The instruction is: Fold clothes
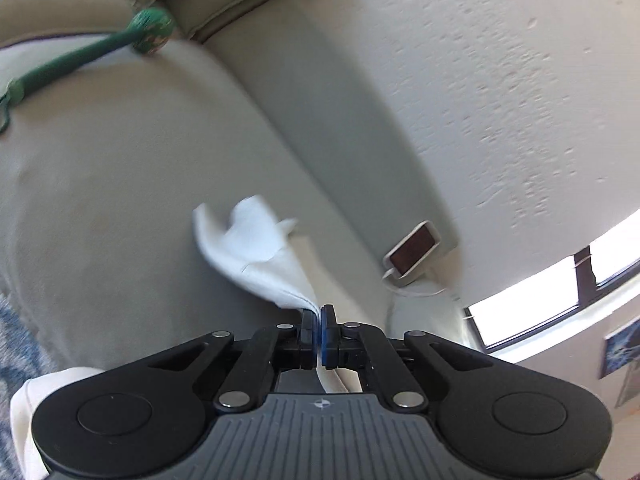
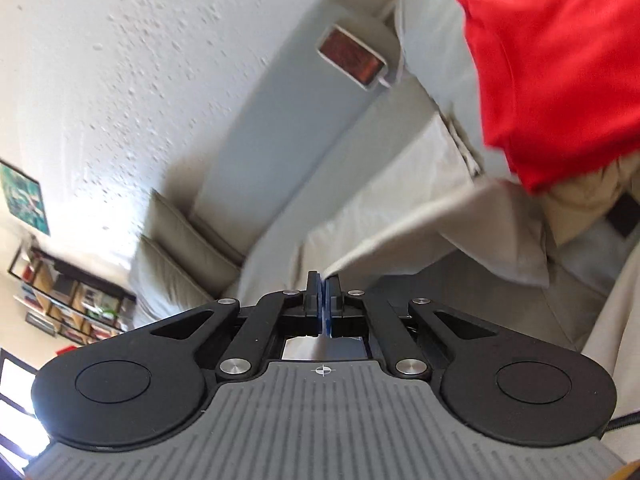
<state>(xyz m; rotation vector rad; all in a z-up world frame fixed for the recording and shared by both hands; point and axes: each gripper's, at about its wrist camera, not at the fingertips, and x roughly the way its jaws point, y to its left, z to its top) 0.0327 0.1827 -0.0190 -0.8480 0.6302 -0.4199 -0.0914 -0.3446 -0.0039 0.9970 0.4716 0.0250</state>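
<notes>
My left gripper (image 1: pixel 319 312) is shut on a white garment (image 1: pixel 256 252), which is lifted above the grey couch seat (image 1: pixel 120 184); its free end flaps and is blurred. My right gripper (image 2: pixel 323 280) is shut on a pale cream-white cloth (image 2: pixel 420 216) that stretches away to the right over the couch. I cannot tell whether both grippers hold the same garment. A red garment (image 2: pixel 556 64) lies on the couch at the upper right of the right wrist view.
A phone (image 1: pixel 414 250) with a white cable lies on the couch back; it also shows in the right wrist view (image 2: pixel 352 58). A green stick toy (image 1: pixel 80 56) lies on the seat. Cushions (image 2: pixel 180 248), a textured wall (image 1: pixel 500 80), a window (image 1: pixel 540 292) and a shelf (image 2: pixel 68 304) surround the couch.
</notes>
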